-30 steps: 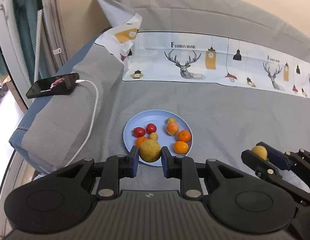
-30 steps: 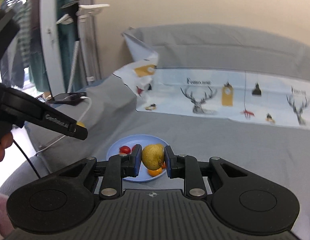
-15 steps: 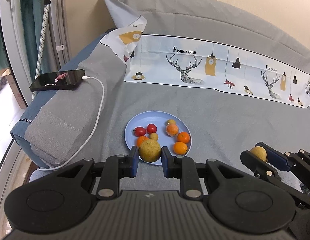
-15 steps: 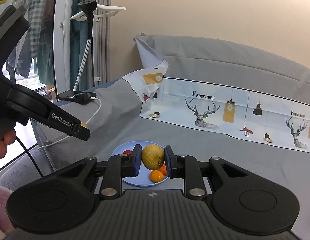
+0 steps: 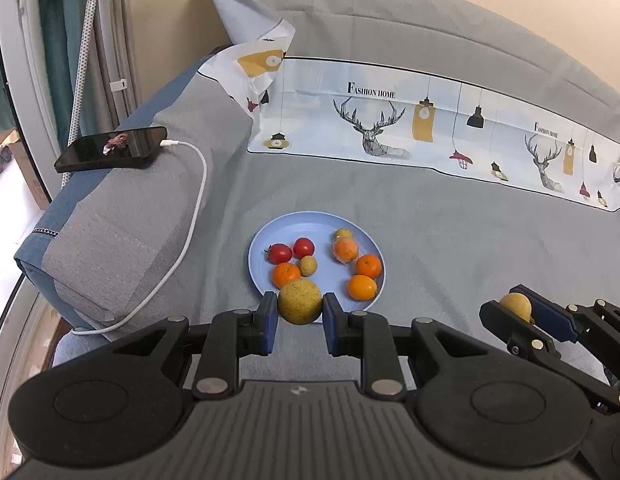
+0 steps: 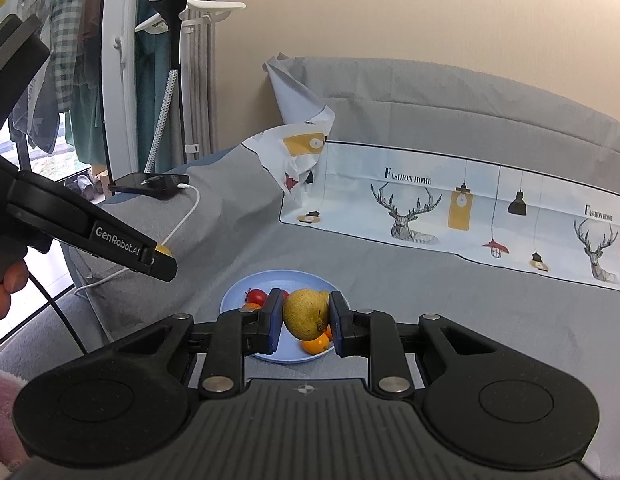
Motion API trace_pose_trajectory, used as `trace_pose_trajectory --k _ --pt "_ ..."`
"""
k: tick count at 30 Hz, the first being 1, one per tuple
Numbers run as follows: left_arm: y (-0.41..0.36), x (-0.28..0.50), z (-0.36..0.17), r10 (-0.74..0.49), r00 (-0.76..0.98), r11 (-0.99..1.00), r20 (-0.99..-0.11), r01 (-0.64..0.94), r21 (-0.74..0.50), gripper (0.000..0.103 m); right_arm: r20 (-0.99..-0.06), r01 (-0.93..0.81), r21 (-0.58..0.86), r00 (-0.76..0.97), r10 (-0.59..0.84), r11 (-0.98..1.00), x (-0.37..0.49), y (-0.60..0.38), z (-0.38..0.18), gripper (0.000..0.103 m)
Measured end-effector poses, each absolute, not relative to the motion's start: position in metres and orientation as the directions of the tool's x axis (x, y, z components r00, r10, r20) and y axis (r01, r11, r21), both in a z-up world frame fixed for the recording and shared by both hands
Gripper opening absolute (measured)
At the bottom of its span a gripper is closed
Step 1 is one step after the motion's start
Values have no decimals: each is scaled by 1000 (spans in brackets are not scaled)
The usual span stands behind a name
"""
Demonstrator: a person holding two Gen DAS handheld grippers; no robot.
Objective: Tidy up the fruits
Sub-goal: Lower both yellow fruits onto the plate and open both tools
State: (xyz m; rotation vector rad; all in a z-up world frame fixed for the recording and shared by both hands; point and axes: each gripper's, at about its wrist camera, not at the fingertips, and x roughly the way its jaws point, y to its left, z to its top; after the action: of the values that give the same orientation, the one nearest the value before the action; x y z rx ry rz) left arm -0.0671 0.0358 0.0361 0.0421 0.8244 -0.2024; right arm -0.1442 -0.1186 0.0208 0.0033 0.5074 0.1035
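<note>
Your left tongs (image 5: 300,322) are clamped on a round yellow-green fruit (image 5: 300,301) held just above the near rim of the blue plate (image 5: 266,236). Your right tongs (image 6: 306,326) grip a yellow pear (image 6: 306,314), its long axis tilted and its dark blossom end facing you, low on the right. The side of the left tongs reads "GenRobot.AI". The plate sits on the grey bed (image 5: 449,232) and carries oranges (image 5: 367,266), tomatoes (image 5: 304,247) and small yellowish fruit. Farther back, the printed cloth (image 5: 425,120) reads "Fashion Home". A charging phone (image 5: 112,149) lies at the left.
</note>
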Motion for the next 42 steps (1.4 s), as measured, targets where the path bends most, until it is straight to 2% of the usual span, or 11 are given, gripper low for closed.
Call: trace_pose_trajectory --k 31,42 --pt "34 -38 5 -139 586 982 -798 185 -35 26 -589 -75 95 799 117 993 -113 -124 -9 26" --pt "26 4 -12 -106 548 985 -830 172 -11 26 -712 18 254 680 175 967 -50 -146 -38 26"
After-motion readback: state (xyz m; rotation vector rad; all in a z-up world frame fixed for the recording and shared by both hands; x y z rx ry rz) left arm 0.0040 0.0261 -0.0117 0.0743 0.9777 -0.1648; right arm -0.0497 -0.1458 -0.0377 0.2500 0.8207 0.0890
